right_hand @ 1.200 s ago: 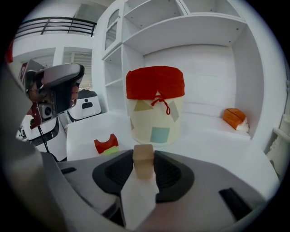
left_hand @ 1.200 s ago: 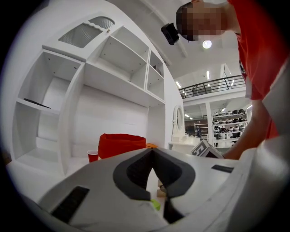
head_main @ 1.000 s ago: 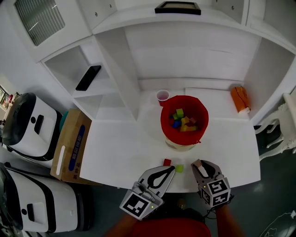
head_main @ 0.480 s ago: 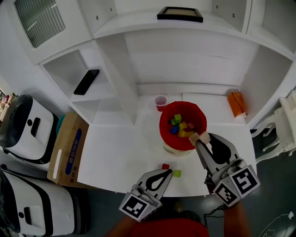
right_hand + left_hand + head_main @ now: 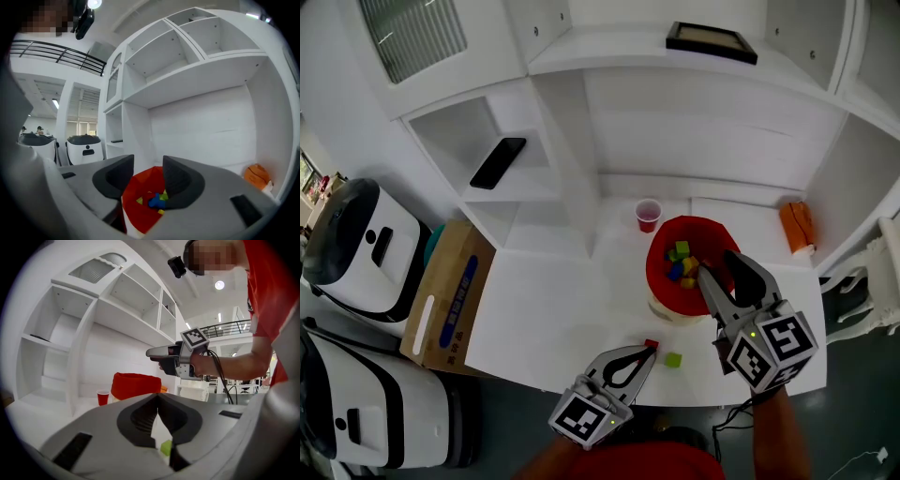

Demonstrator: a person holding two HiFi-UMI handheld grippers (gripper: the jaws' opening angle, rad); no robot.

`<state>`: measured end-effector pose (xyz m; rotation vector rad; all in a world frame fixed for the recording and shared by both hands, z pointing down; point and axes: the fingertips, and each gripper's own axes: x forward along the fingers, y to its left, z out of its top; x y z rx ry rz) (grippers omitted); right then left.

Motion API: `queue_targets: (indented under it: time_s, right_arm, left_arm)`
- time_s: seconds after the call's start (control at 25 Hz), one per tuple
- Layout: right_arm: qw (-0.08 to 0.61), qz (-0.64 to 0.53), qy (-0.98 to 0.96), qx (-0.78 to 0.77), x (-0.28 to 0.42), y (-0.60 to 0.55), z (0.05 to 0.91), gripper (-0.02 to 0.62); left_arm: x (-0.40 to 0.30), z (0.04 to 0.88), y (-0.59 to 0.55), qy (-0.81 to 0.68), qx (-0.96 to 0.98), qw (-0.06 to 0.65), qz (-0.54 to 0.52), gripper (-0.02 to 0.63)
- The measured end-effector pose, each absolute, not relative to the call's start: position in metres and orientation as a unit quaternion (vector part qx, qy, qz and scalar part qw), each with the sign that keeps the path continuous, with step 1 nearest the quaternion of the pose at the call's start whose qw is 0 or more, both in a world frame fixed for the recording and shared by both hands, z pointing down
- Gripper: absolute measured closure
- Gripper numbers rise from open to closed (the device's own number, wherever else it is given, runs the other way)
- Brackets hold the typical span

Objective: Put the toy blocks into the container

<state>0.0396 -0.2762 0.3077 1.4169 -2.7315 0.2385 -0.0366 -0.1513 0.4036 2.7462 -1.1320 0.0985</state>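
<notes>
The red container [image 5: 661,272] stands mid-table with several coloured blocks [image 5: 682,261] inside. My right gripper [image 5: 716,265] hovers over its near right rim. Its jaws have just been opening and stand open with nothing between them; in the right gripper view [image 5: 146,165] the container [image 5: 140,206] and its blocks [image 5: 157,199] lie below. My left gripper [image 5: 648,352] lies low at the table's front edge, shut and empty, its tip right beside a red block [image 5: 651,344]. A green block [image 5: 673,360] sits just to the right, also showing below the shut jaws [image 5: 165,447].
A small red cup [image 5: 648,215] stands behind the container, and an orange object [image 5: 797,227] lies at the back right. White shelves hold a phone [image 5: 498,162]. A cardboard box [image 5: 445,295] and white machines [image 5: 356,248] stand left of the table [image 5: 553,319].
My right gripper rose from the table's front edge to above the container with a beige block at its tips. Its jaws are now wider and the block is gone from them.
</notes>
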Motion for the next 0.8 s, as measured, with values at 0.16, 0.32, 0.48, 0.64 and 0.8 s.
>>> queue_targets:
  time_s: [0.16, 0.32, 0.48, 0.64, 0.8]
  right_arm:
    - [0.015, 0.052, -0.885, 0.462, 0.041, -0.253, 0.296, 0.532]
    - [0.010, 0.052, -0.882, 0.469, 0.048, -0.228, 0.300, 0.588]
    - [0.014, 0.057, -0.884, 0.464, 0.048, -0.205, 0.309, 0.588]
    - [0.017, 0.054, -0.889, 0.454, 0.046, -0.188, 0.311, 0.588]
    - [0.016, 0.047, -0.890, 0.453, 0.052, -0.177, 0.307, 0.588]
  left_arm:
    - [-0.039, 0.416, -0.151, -0.378, 0.920, 0.093, 0.049, 0.561]
    - [-0.039, 0.441, -0.146, -0.377, 0.918, 0.095, 0.082, 0.498]
    - [-0.039, 0.475, -0.142, -0.386, 0.908, 0.097, 0.132, 0.445]
    - [-0.037, 0.504, -0.141, -0.403, 0.890, 0.121, 0.176, 0.422]
    - [-0.037, 0.528, -0.144, -0.422, 0.868, 0.144, 0.216, 0.420]
